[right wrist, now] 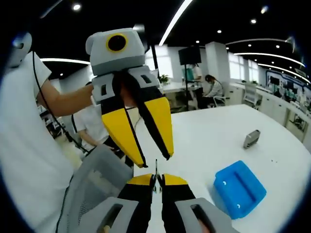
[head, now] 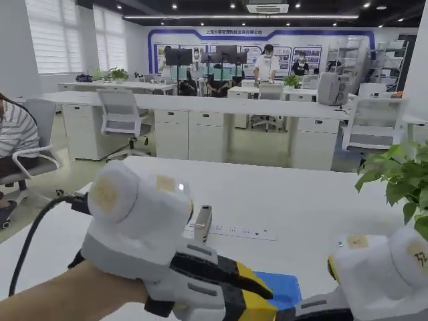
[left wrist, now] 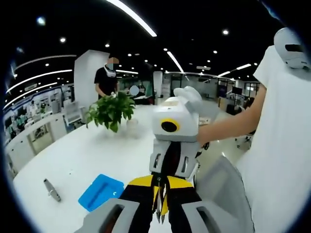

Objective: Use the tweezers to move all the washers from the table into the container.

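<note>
A blue container (head: 282,287) lies on the white table (head: 301,200), just beyond the two grippers; it also shows in the right gripper view (right wrist: 239,188) and the left gripper view (left wrist: 101,191). My right gripper (right wrist: 156,180) is shut on thin metal tweezers (right wrist: 156,170), whose tip sticks up between its yellow jaws. Facing it from above, my left gripper (right wrist: 154,159) has its yellow jaws apart, their tips close to the tweezers' tip. In the head view the left gripper (head: 257,294) is held at bottom centre and the right gripper (head: 321,309) at bottom right.
A small silver metal block (head: 202,223) stands on the table beside a white power strip (head: 241,232). A potted plant (head: 401,177) leans in from the right edge. Desks, chairs and people fill the office behind.
</note>
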Demonstrator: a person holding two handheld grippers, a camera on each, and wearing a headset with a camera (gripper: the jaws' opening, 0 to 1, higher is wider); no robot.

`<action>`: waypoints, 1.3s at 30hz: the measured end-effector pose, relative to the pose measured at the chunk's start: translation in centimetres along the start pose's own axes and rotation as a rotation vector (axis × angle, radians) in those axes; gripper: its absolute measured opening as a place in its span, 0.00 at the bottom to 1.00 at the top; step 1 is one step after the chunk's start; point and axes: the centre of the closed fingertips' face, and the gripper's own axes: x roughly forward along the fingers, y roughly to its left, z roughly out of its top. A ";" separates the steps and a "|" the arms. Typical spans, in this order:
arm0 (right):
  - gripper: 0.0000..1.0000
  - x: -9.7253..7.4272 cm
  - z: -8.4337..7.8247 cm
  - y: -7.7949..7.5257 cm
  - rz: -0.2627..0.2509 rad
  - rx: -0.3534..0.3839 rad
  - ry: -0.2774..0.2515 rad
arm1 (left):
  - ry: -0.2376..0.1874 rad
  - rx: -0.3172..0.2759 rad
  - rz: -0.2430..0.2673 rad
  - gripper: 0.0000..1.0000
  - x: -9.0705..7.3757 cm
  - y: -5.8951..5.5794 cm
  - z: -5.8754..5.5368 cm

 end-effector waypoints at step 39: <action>0.03 0.5 -6.0 -2.1 -0.031 0.020 0.121 | 0.009 -0.067 -0.037 0.00 -0.1 1.3 -2.6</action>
